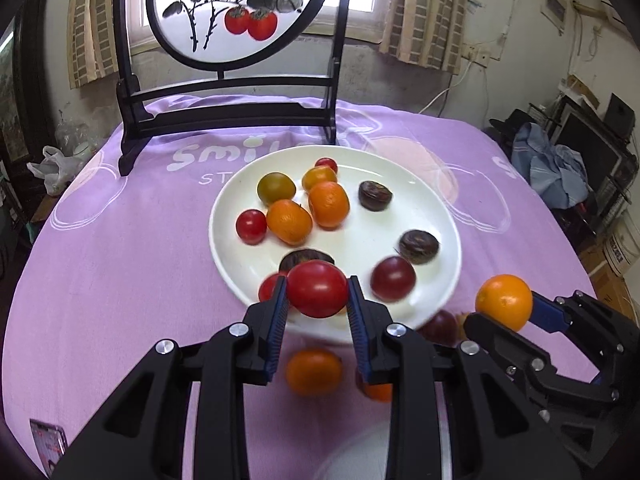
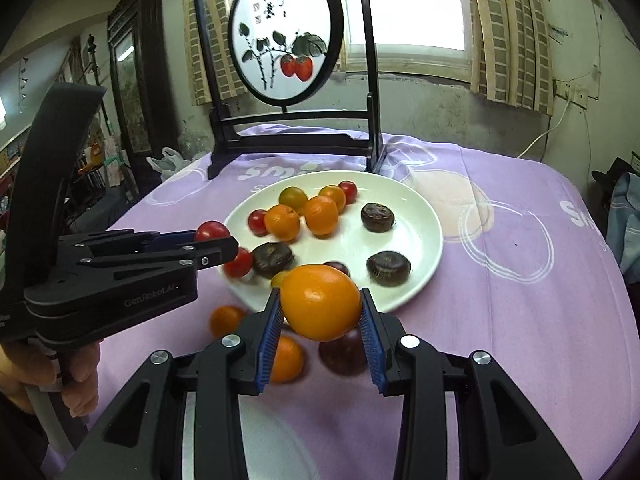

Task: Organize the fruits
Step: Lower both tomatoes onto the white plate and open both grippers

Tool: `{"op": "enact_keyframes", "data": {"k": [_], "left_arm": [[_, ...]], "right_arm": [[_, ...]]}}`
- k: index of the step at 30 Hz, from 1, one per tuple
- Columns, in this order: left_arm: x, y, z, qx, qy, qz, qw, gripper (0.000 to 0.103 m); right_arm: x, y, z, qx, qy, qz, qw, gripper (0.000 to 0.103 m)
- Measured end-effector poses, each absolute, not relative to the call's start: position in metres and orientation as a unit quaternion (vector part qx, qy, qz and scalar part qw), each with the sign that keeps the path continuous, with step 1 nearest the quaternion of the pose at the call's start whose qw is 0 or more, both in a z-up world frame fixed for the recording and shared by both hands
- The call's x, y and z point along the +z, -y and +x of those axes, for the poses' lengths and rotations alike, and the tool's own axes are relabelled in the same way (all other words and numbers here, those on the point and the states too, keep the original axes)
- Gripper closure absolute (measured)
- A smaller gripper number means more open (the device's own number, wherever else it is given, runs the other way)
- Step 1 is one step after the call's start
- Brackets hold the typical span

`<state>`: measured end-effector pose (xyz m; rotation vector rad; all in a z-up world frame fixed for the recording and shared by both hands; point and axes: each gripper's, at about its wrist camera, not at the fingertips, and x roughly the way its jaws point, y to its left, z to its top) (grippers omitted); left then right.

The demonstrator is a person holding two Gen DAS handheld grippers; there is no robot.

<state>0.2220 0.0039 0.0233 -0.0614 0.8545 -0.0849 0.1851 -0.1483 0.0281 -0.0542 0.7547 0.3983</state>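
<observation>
Left tongs (image 1: 317,294) clamp red cherry tomato (image 1: 317,288) over white plate (image 1: 436,216) rim at 6 o'clock. Right tongs (image 2: 320,308) clamp orange kumquat (image 2: 320,302) above purple-clothed counter (image 2: 500,300), near plate's 6 o'clock edge.

A red tomato (image 1: 317,289) is sitting clamped between the left gripper's (image 1: 317,300) blue pads, lifted over the near rim of the white plate (image 1: 436,216). An orange (image 2: 320,307) is sitting pinched the same way in the right gripper (image 2: 320,316), off the cloth. On the plate, two oranges (image 1: 289,221) are touching, with small red, yellow-green and dark tomatoes and three dark brown chestnuts (image 1: 375,196) lying around them. More oranges (image 1: 313,372) and a dark tomato (image 2: 344,350) are lying on the cloth just beside the plate.
</observation>
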Motion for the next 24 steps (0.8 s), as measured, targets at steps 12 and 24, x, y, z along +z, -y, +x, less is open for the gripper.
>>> {"op": "enact_keyframes", "data": {"k": [12,24], "left_arm": [[-0.001,-0.005,0.279,-0.015,-0.432,-0.038,0.901,0.05],[0.008,-0.002,0.23,-0.024,-0.419,-0.034,0.907,0.043]], "right_arm": [[-0.006,0.128,0.242,0.172,-0.4,-0.038,0.9,0.053],[0.006,0.161,0.205,0.167,-0.389,-0.012,0.906,0.047]]}}
